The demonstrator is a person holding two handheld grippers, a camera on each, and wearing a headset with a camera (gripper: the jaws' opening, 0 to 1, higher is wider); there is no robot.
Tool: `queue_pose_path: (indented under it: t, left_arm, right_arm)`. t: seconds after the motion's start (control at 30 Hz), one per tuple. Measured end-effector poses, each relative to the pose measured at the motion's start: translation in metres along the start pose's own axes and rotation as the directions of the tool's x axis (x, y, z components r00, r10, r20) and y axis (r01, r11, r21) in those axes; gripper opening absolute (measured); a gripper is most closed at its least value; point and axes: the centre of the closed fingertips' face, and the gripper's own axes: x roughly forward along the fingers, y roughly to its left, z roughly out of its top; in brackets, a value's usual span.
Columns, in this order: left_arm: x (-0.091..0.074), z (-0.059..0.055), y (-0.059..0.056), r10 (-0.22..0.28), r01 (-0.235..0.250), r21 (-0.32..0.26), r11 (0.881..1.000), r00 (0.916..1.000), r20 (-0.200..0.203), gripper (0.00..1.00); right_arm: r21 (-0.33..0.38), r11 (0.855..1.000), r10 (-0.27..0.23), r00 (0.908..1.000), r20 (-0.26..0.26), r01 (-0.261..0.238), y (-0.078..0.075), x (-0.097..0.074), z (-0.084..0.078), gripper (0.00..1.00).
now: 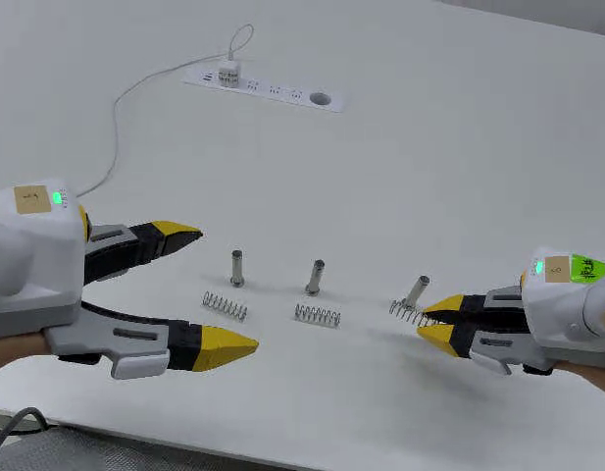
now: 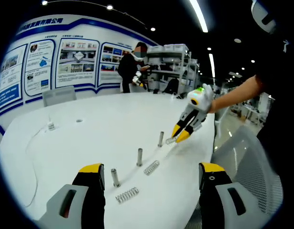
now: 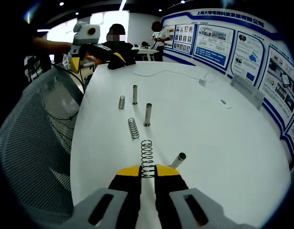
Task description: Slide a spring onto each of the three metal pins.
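Three metal pins stand in a row on the white table: left pin [image 1: 237, 267], middle pin [image 1: 316, 277], right pin [image 1: 418, 290], which leans a little. A spring [image 1: 225, 306] lies in front of the left pin and another spring [image 1: 317, 315] in front of the middle one. My right gripper [image 1: 427, 321] is shut on the near end of the third spring [image 3: 147, 157], which lies on the table just left of the right pin [image 3: 177, 161]. My left gripper [image 1: 226, 288] hovers wide open left of the row, nothing between its fingers [image 2: 92, 169].
A white power strip [image 1: 273, 90] with a plugged charger and cable [image 1: 116, 118] lies at the back of the table. The table's front edge [image 1: 282, 456] runs close under both grippers. A mesh chair [image 3: 32, 143] stands beside the table. People stand in the background [image 2: 130, 67].
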Motion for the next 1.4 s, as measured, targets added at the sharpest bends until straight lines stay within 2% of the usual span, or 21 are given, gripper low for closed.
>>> queue_pose_path:
  t: [0.2, 0.57, 0.77, 0.87, 0.97, 1.1, 1.27, 1.4]
  left_arm:
    - [-0.001, 0.004, 0.001, -0.006, 0.006, 0.019, 1.0, 1.0, -0.004, 0.82]
    - [0.003, 0.005, -0.01, -0.046, 0.047, 0.036, 0.998, 0.9988, -0.016, 0.81]
    - [0.005, 0.011, -0.012, -0.057, 0.057, 0.039, 0.998, 0.9984, -0.002, 0.79]
    - [0.008, 0.013, -0.017, -0.086, 0.086, 0.038, 0.996, 0.9963, -0.003, 0.76]
    - [0.014, 0.008, -0.023, -0.115, 0.116, 0.053, 0.992, 0.993, -0.027, 0.74]
    - [0.021, 0.007, -0.028, -0.145, 0.146, 0.055, 0.988, 0.9888, -0.037, 0.71]
    - [0.03, 0.011, -0.038, -0.178, 0.18, 0.064, 0.982, 0.9837, -0.025, 0.67]
    - [0.037, 0.015, -0.046, -0.213, 0.213, 0.041, 0.976, 0.977, 0.0, 0.64]
  right_arm:
    - [-0.022, 1.0, -0.008, 0.9995, 0.032, 0.008, 0.007, -0.006, 0.018, 0.11]
    - [-0.061, 0.998, -0.009, 0.9975, 0.07, 0.013, 0.012, -0.013, 0.041, 0.11]
    - [-0.092, 0.996, 0.011, 0.9959, 0.09, -0.003, 0.019, -0.013, 0.057, 0.11]
    - [-0.121, 0.993, 0.024, 0.9956, 0.091, -0.013, 0.023, -0.011, 0.063, 0.11]
    - [-0.13, 0.991, 0.034, 0.9948, 0.095, -0.022, 0.026, -0.009, 0.067, 0.11]
    - [-0.145, 0.989, 0.05, 0.9939, 0.098, -0.036, 0.032, -0.008, 0.073, 0.11]
    - [-0.168, 0.984, 0.073, 0.9915, 0.108, -0.054, 0.04, -0.008, 0.082, 0.11]
    - [-0.187, 0.98, 0.09, 0.9905, 0.105, -0.069, 0.046, -0.005, 0.083, 0.11]
